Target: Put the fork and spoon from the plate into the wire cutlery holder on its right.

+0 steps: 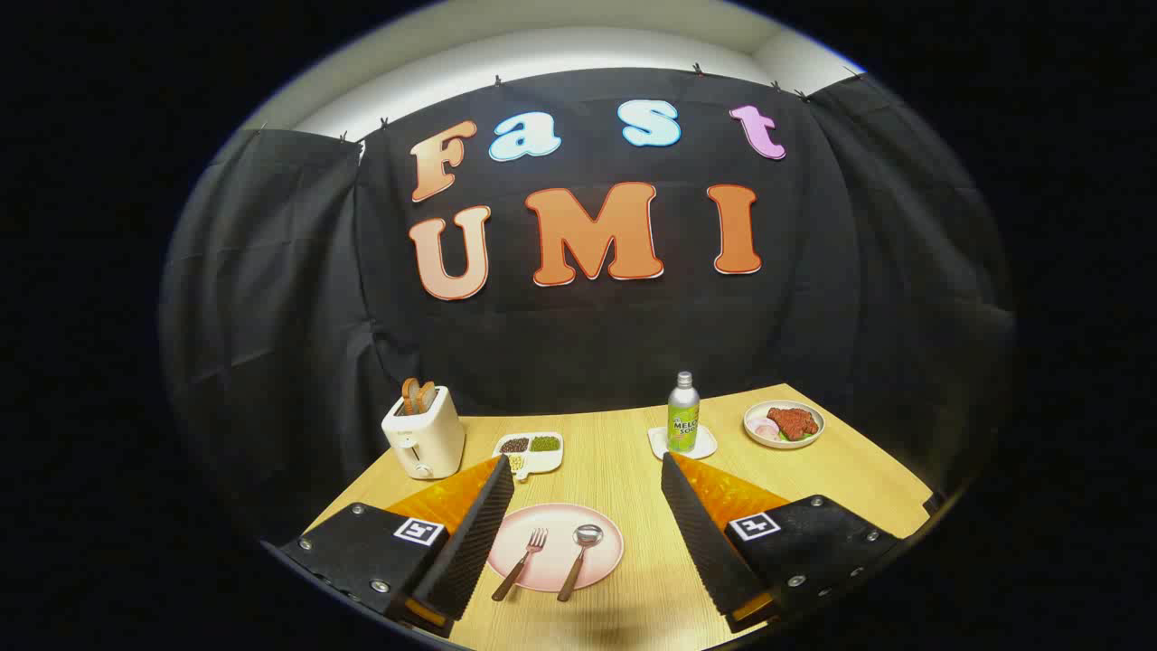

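Starting nearest: our gripper (587, 506) spread wide, holding nothing. Between its fingers, plate (592, 561) still bearing fork (522, 563) and spoon (578, 556) side by side, so we judge nothing moved yet. Beyond: bean dish (531, 449), toaster (422, 437), bottle (683, 412), food plate (784, 424). Holder unlocated.

you're in a staged booth, not a home: black cloth wall (578, 334), wood tabletop (615, 470) with toaster (423, 432), fake food plate (784, 423).
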